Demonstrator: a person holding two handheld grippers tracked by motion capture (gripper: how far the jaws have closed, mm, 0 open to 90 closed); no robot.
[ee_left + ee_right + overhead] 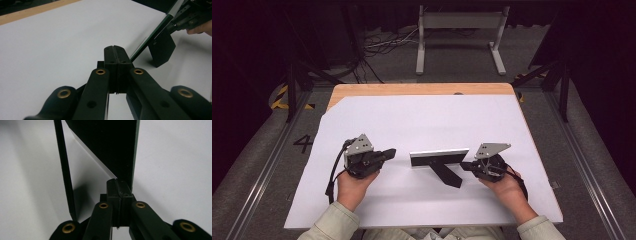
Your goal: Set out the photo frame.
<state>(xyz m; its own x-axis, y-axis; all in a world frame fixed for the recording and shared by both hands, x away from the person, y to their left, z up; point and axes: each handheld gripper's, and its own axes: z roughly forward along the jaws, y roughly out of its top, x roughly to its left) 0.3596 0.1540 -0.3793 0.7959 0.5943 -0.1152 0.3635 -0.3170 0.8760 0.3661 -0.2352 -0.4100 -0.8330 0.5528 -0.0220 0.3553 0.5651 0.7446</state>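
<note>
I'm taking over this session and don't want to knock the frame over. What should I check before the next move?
1. Photo frame standing, propped on its back stand: ok.
2. Left claw shut and clear of the frame: ok.
3. Right claw shut, tips at the stand's edge: ok.
4. Stand actually pinched by the right claw: cannot tell.
5. White sheet lying flat under the frame: ok.
</note>
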